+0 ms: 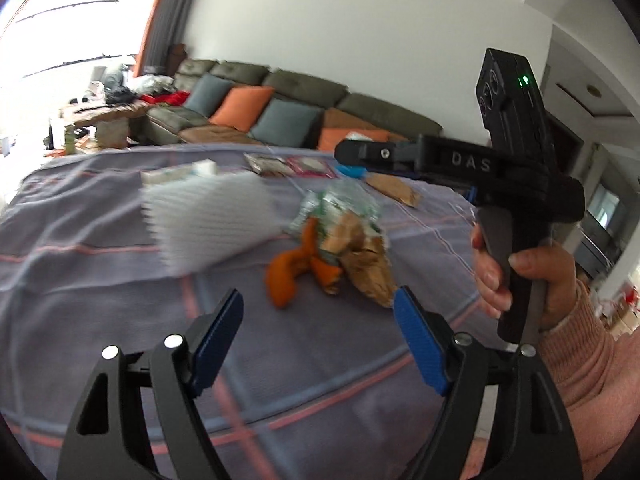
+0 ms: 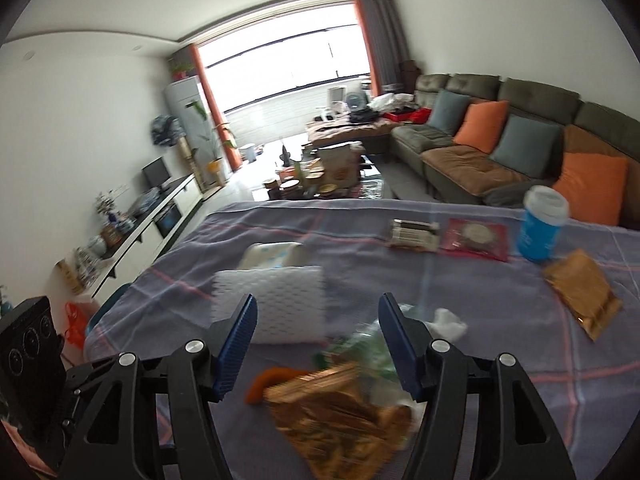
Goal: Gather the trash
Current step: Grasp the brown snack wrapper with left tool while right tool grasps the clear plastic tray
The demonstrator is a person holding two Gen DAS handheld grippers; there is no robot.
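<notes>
Both tongs stand open and empty: left gripper (image 1: 318,312), right gripper (image 2: 318,322). Just ahead on the grey checked cloth (image 1: 100,280) lies the trash heap: crinkled brown foil wrapper (image 2: 340,412), orange peel (image 1: 286,276), green-silver wrapper (image 1: 344,204). One white ribbed foam sheet (image 2: 276,304) lies beside it; one blue cup (image 2: 540,228) stands farther off.

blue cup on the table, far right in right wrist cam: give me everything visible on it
The blue cup has a blue body with faint pale print, too blurred to read, and a white lid; it looks like a disposable drink cup. It stands upright, leaning slightly in the fisheye, on the plaid cloth near the far right edge. A red packet lies to its left and a gold-brown packet just in front. Neither claw touches it.
</notes>
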